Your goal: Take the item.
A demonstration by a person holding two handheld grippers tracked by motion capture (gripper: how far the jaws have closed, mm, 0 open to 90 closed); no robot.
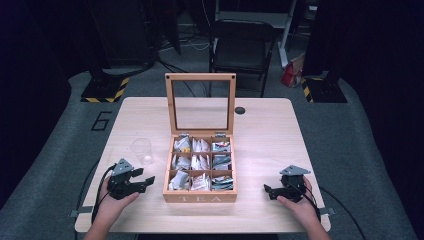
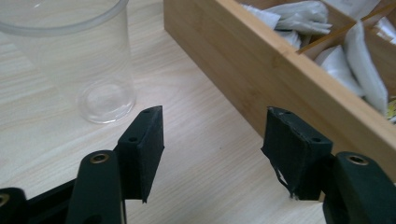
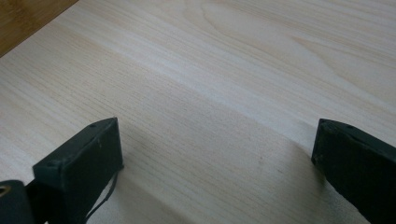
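Observation:
A wooden tea box (image 1: 200, 197) stands open at the table's middle, its glass lid (image 1: 200, 79) upright at the back. Its nine compartments hold tea bags (image 1: 201, 162). A clear plastic cup (image 1: 142, 150) stands upright left of the box. My left gripper (image 1: 148, 181) hovers near the box's front left corner, open, with nothing between its fingers. In the left gripper view the gripper (image 2: 215, 135) points between the cup (image 2: 70, 56) and the box wall (image 2: 243, 60). My right gripper (image 1: 267, 192) rests right of the box, open wide over bare wood (image 3: 215, 144).
The light wooden table (image 1: 260, 135) has a small black round cap (image 1: 240, 110) near its far edge. A black chair (image 1: 242, 47) stands behind the table. Dark stands with striped bases sit on the floor at both far corners.

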